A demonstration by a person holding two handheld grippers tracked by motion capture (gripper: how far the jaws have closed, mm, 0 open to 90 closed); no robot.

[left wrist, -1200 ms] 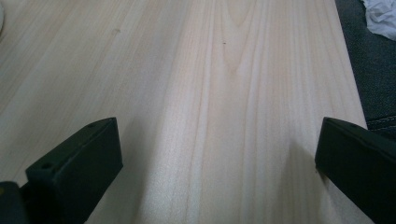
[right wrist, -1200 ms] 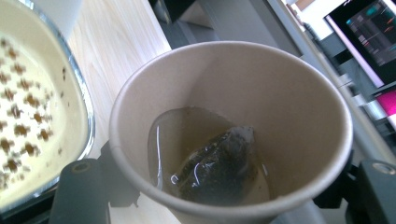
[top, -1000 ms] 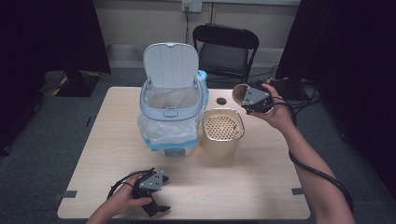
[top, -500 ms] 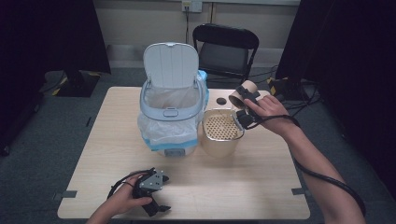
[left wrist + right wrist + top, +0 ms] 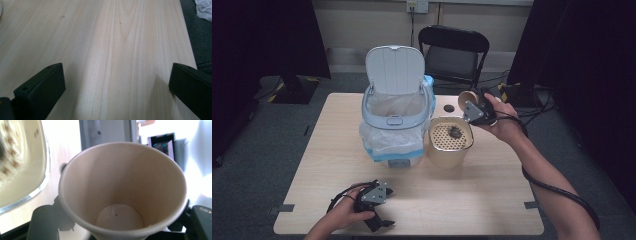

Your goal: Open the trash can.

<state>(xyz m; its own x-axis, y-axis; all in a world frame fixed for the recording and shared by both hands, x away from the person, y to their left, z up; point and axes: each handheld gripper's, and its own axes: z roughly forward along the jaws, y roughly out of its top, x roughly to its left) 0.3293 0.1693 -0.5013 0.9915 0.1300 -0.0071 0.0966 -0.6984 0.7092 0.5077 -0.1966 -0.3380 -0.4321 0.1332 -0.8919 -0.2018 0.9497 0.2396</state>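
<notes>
In the right gripper view the paper cup [image 5: 122, 192] hides the right gripper's [image 5: 120, 225] jaws almost wholly, so only their dark tips poke out at seven and five o'clock, and the beige strainer bin [image 5: 22, 165] at ten o'clock is a smeared blur cut by the left edge. In the left gripper view both jaws of the left gripper [image 5: 117, 87] are cropped by the bottom edge, and a white scrap [image 5: 203, 8] at one o'clock runs off the corner, too partial to identify. In the high view a dark lump [image 5: 454, 132] in the strainer and a small black disc [image 5: 448, 108] on the table [image 5: 492, 200] are too small to make out.
</notes>
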